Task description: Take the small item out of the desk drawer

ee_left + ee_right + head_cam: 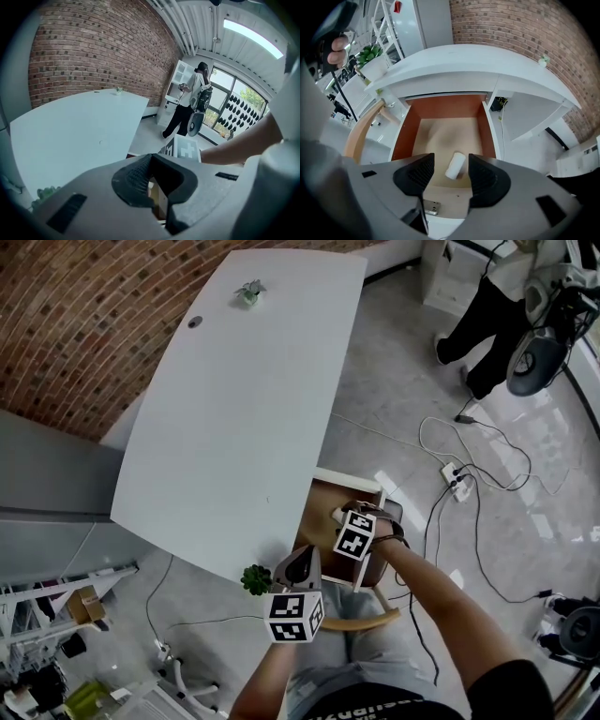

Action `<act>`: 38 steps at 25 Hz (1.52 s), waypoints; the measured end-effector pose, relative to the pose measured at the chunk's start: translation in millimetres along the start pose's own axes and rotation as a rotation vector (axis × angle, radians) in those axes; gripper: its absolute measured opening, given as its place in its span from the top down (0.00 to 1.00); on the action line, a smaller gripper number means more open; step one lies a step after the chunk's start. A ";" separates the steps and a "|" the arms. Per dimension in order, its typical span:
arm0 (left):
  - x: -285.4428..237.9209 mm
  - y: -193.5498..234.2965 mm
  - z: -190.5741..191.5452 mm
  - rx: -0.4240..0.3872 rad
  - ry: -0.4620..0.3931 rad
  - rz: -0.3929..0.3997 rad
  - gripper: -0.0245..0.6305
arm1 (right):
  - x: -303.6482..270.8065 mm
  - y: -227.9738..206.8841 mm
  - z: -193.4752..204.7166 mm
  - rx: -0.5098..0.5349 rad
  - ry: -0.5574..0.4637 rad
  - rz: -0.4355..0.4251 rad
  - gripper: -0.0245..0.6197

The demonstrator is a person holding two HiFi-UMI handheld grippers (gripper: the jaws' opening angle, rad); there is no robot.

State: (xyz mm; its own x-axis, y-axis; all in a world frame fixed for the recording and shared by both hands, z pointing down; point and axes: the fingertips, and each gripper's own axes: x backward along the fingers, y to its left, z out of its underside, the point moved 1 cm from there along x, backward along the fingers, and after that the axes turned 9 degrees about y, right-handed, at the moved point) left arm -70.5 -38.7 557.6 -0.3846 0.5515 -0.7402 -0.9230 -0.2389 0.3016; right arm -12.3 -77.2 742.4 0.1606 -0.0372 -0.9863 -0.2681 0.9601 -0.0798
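The white desk (234, 399) has its drawer (349, 475) pulled out, with brown walls (400, 136) and a pale wooden floor. A small white cylinder (455, 165) lies on that floor near the drawer's front. My right gripper (451, 171) hangs over it, open, with one jaw on each side of the cylinder and not touching it. In the head view the right gripper (343, 519) reaches into the drawer. My left gripper (302, 564) is at the desk's near corner, shut on nothing (151, 158).
A small potted plant (255, 579) stands on the desk's near corner by the left gripper, and another (249, 292) at the far end. A curved wooden chair back (361, 622) is under my arms. Cables and a power strip (455, 474) lie on the floor. A person (478, 315) stands behind.
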 end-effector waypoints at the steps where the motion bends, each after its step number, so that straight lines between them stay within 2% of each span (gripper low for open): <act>1: -0.7 0.7 1.6 0.005 0.001 -0.002 0.95 | -3.5 0.6 -0.1 0.013 0.009 -0.001 0.62; 16: -13.7 14.4 20.3 0.046 0.001 -0.018 0.95 | -55.2 -7.6 -10.5 0.053 0.064 0.002 0.62; 23: -22.4 15.9 18.6 0.051 -0.007 -0.021 0.95 | -71.9 -21.3 -8.3 -0.014 0.072 0.005 0.62; 28: -27.0 17.8 16.6 0.053 -0.010 -0.023 0.95 | -87.3 -20.8 0.1 -0.026 0.145 -0.051 0.62; 38: -32.8 18.0 15.5 0.065 -0.023 -0.018 0.95 | -114.7 -21.2 9.4 -0.068 0.302 -0.101 0.61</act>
State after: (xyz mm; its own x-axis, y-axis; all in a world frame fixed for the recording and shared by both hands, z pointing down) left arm -74.7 -48.8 596.6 -0.3677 0.5733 -0.7322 -0.9281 -0.1768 0.3277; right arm -16.1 -90.7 858.7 -0.0969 -0.2220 -0.9702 -0.3298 0.9269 -0.1791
